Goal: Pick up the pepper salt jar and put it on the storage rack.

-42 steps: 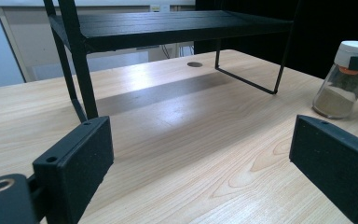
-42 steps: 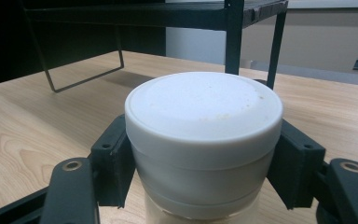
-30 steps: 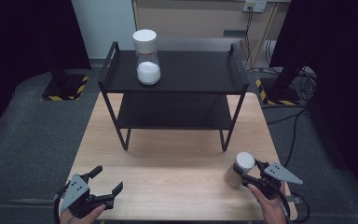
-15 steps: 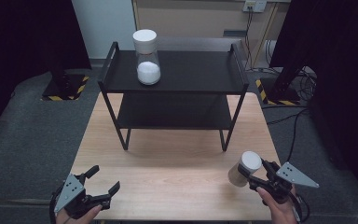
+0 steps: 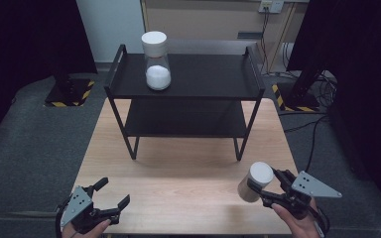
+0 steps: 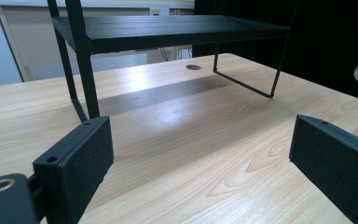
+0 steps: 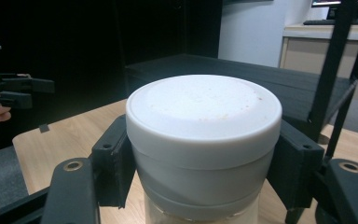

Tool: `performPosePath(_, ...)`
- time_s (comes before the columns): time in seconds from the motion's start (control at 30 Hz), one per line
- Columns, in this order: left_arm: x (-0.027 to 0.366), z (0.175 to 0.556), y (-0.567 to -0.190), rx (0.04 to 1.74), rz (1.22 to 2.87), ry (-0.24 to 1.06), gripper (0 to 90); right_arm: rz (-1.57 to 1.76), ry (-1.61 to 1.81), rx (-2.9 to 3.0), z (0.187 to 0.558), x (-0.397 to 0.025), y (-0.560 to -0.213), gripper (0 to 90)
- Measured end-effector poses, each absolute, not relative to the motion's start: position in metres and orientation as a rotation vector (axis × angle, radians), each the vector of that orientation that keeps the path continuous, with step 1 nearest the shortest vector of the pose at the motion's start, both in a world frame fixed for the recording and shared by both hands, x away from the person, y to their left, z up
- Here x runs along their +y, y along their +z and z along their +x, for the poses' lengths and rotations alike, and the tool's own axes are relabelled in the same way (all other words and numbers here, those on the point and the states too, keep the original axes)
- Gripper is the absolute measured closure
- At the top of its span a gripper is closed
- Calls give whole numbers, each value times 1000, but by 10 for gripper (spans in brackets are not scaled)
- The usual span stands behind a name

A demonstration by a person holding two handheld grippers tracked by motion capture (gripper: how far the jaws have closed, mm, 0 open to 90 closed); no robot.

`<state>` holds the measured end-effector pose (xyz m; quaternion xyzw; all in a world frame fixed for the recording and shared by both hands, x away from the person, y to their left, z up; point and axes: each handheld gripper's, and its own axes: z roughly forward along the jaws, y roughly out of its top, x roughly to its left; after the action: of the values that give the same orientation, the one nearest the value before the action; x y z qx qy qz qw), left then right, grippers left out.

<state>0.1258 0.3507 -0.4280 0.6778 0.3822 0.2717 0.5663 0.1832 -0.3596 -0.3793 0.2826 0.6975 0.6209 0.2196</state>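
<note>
We have the white-lidded glass jar (image 5: pixel 255 181) gripped in our right gripper (image 5: pixel 277 188), shelving on the black two-tier metal rack (image 5: pixel 188 91) remains, left gripper (image 5: pixel 110 202) fingers wide open and empty.

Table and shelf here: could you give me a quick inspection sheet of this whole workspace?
Surface: light wooden table, bare in the middle.
Job's things: white-lidded jar held tilted; second jar upright on the black shelf rack.
Clutter: nothing seen.
Grippers: right gripper shut on the jar's lid; left gripper open, holding nothing.
Cables: loose cables on the floor, right.
Surroundings: grey carpet, dark curtains.
</note>
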Motion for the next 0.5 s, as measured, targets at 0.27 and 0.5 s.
performPosePath(0.27,354,125,-429,908,1584,641,48,783,1729,1922,192,-355,-364,343)
performPosePath(0.5,356,125,-429,913,1584,640,48,777,1705,1920,200,-351,-347,342)
